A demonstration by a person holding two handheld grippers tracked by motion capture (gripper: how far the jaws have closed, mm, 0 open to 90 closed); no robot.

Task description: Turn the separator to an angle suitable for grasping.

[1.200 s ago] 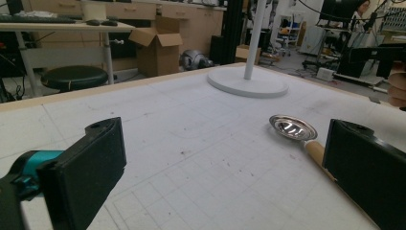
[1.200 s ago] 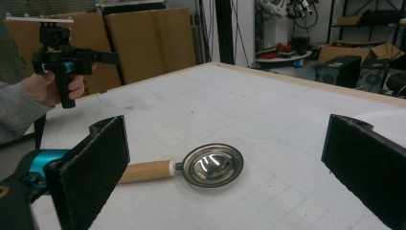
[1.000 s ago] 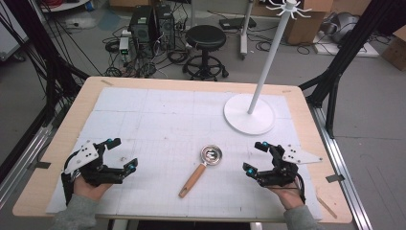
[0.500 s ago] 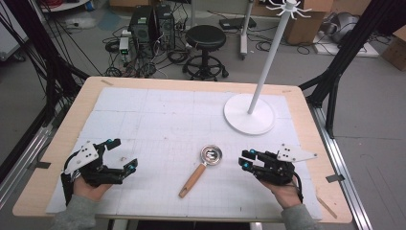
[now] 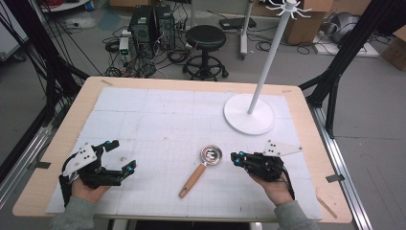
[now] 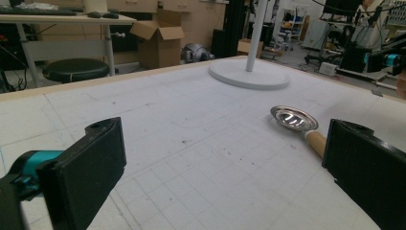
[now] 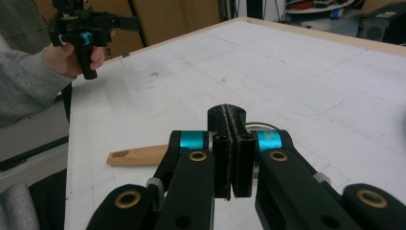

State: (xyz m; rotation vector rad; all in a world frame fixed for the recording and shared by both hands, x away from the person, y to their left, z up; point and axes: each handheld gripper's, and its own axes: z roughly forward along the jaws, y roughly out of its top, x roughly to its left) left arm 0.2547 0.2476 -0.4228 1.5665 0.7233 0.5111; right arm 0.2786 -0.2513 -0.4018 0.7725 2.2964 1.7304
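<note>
Left gripper (image 5: 119,155) rests near-left, jaws wide, holding nothing; the scoop (image 5: 200,170) lies mid-table, bowl far, wooden handle near-left; right gripper (image 5: 235,157) sits just right of the bowl, jaws pressed together — it should spread them first, then approach the handle squarely, low.

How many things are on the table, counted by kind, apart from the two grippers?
Strainer with wooden handle: 1
White hanger stand: 1
Total: 2
</note>
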